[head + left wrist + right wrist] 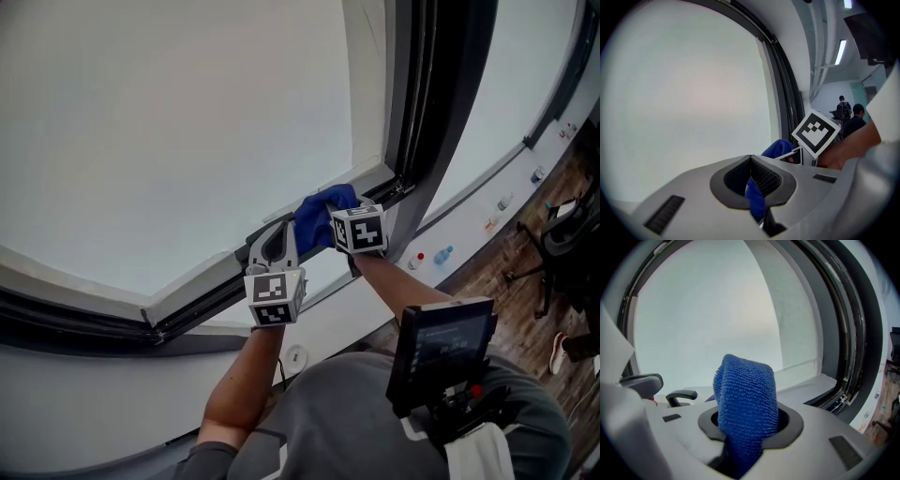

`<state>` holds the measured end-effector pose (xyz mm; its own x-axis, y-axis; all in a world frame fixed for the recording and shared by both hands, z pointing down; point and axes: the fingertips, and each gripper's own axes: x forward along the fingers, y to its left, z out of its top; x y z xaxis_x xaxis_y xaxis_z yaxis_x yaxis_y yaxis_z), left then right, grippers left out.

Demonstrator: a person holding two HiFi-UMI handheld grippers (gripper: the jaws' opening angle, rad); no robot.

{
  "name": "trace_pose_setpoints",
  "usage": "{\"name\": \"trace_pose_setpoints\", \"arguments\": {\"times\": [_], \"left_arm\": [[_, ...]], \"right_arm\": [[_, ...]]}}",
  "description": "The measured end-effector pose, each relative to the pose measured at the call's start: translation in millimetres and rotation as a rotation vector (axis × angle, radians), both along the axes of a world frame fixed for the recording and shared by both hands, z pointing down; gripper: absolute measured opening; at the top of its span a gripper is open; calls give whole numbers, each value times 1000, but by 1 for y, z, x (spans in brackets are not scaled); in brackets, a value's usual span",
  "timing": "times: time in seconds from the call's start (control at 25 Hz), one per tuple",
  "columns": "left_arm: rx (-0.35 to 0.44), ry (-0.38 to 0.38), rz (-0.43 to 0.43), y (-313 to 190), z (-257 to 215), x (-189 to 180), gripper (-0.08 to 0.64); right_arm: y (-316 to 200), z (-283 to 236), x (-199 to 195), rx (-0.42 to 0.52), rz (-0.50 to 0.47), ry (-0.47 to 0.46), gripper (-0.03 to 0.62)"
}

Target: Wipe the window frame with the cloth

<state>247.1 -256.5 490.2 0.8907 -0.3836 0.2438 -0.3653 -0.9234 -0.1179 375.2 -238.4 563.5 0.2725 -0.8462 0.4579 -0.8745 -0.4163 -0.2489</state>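
The right tongs [751, 423] are clamped on a bunched blue microfibre cloth [746, 390], which stands up past their tips at the lower corner of the dark grey window frame [419, 122]. Just beside them, the left tongs [751, 160] are closed as well, pinching a thin fold of the same cloth low between their jaws, over the frame's bottom rail.

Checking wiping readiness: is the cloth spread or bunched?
Bunched: the blue cloth stands wadded in the right gripper's shut jaws, another part pinched by the left gripper.
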Motion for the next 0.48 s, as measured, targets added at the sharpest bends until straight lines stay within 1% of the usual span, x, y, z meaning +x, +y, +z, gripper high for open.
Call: {"name": "trace_pose_setpoints", "arguments": {"times": [0.12, 0.36, 0.48], "left_arm": [[-6, 1, 19, 8, 2, 16, 9], [9, -9, 78, 28, 3, 47, 9], [-5, -13, 100, 39, 5, 64, 9]], "right_arm": [[12, 1, 26, 2, 52, -5, 141], [35, 1, 73, -3, 162, -5, 141], [44, 2, 91, 3, 189, -10, 141]]}}
